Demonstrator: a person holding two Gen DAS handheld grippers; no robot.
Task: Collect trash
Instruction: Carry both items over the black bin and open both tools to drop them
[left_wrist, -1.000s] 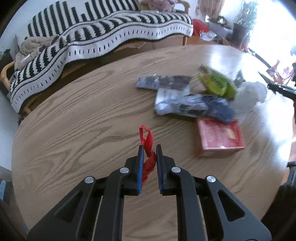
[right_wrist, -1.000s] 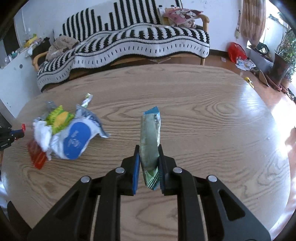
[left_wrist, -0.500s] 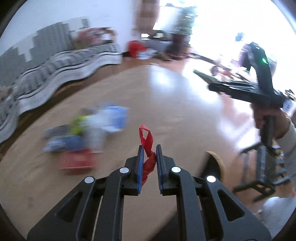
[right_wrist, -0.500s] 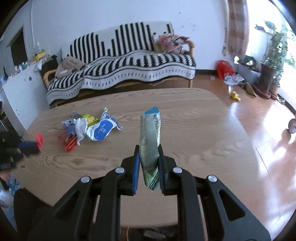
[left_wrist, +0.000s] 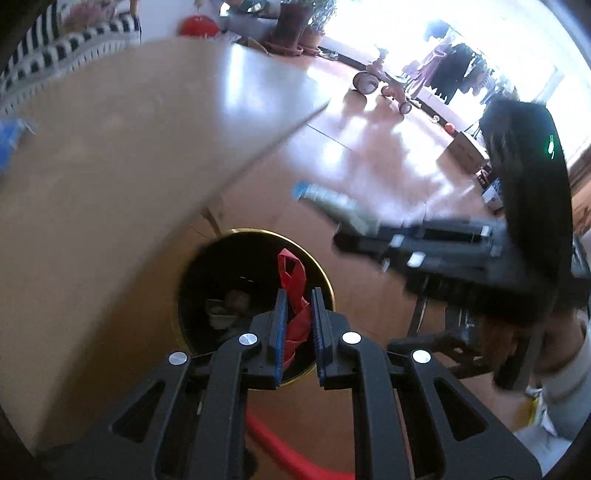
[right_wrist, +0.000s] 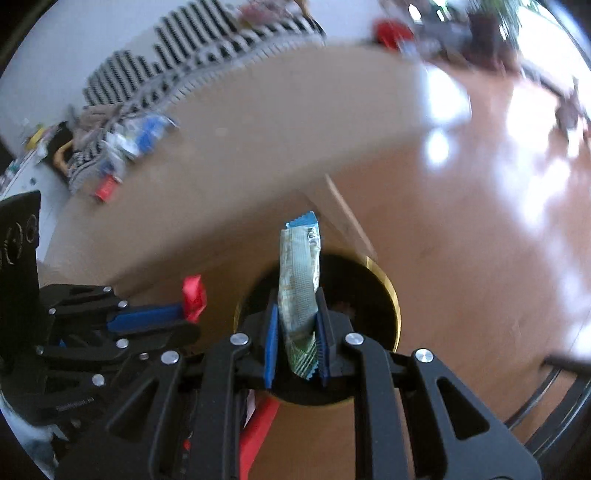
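Note:
My left gripper (left_wrist: 297, 295) is shut on a red plastic scrap (left_wrist: 291, 273) and hangs over a black bin with a gold rim (left_wrist: 258, 232) on the floor beside the wooden table (left_wrist: 110, 147). My right gripper (right_wrist: 297, 306) is shut on a long green and blue wrapper (right_wrist: 299, 266), also above the bin (right_wrist: 393, 295). Each gripper shows in the other's view: the right gripper (left_wrist: 341, 236) with its wrapper (left_wrist: 332, 201) to the right, the left gripper (right_wrist: 186, 317) with the red scrap (right_wrist: 194, 293) to the left. Crumpled trash (left_wrist: 225, 310) lies inside the bin.
A pile of wrappers (right_wrist: 129, 144) stays on the far side of the table (right_wrist: 258, 147). Behind it is a striped sofa (right_wrist: 184, 77). A table leg (right_wrist: 343, 210) stands by the bin. A tricycle (left_wrist: 380, 83) and plants are across the sunlit floor. A sleeve (left_wrist: 565, 373) is at right.
Both grippers swung away from the tabletop and down over the floor bin, keeping hold of the red scrap and the green wrapper. The trash pile is now far off.

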